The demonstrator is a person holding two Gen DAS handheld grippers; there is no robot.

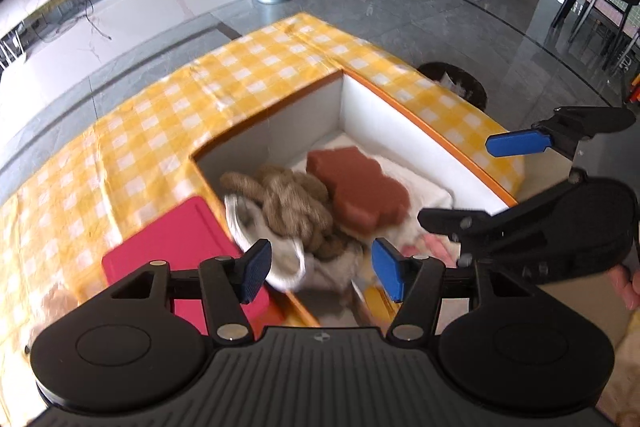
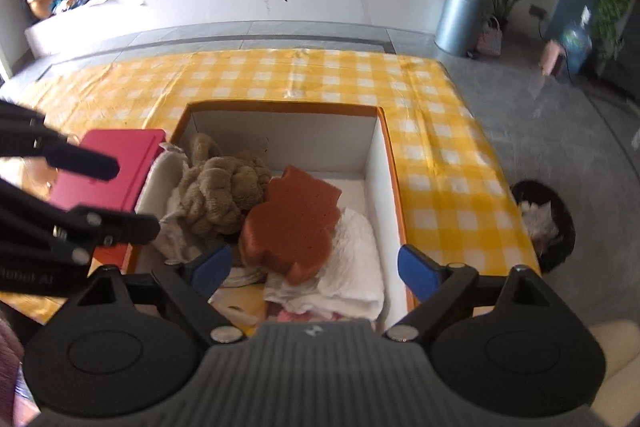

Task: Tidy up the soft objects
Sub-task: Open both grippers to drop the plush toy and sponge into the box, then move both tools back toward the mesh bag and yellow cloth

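Your left gripper (image 1: 320, 269) and right gripper (image 2: 314, 269) both hang above the orange-rimmed box (image 2: 394, 187) with jaws spread wide and nothing between the pads. Inside the box, the brown knotted rope toy (image 2: 224, 191) lies toward the left wall, the rust-red sponge (image 2: 294, 223) rests against it and on the white towel (image 2: 352, 267), and a pink item (image 2: 294, 315) under the towel is too hidden to identify. Just left of the box lies a red board (image 2: 108, 171), partly blocked in the right view by your left gripper; the near box wall is cut off by both gripper bodies.
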